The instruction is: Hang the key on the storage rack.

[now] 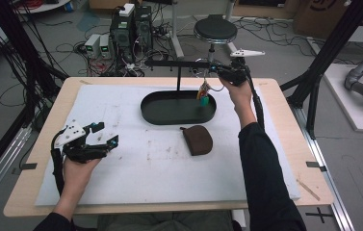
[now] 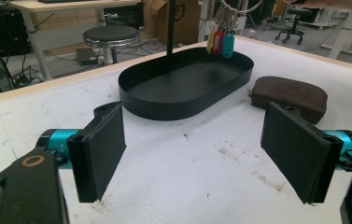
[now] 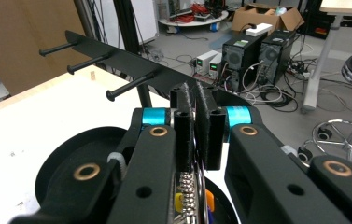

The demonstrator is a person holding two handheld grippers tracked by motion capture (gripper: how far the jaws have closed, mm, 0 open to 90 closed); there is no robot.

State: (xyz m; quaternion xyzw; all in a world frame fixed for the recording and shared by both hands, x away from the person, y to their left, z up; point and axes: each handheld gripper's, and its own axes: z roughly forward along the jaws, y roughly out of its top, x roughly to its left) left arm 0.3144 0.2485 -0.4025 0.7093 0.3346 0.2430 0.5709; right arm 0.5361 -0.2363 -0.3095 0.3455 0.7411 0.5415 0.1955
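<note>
I have the right hand-held gripper clamped on the ring of a bunch of keys, which hangs over the 3 o'clock end of the black tray, just under the rack's pegs. I judge this the hanging step: next, lift the ring level with a peg and slide it on. My left hand-held gripper rests at 9 o'clock on the desk, jaws apart.

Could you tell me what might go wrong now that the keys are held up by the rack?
The right tongs pinch only the key ring, so the keys could slip into the tray. The pegs are thin and easy to miss. A nudge might tip the rack.
</note>
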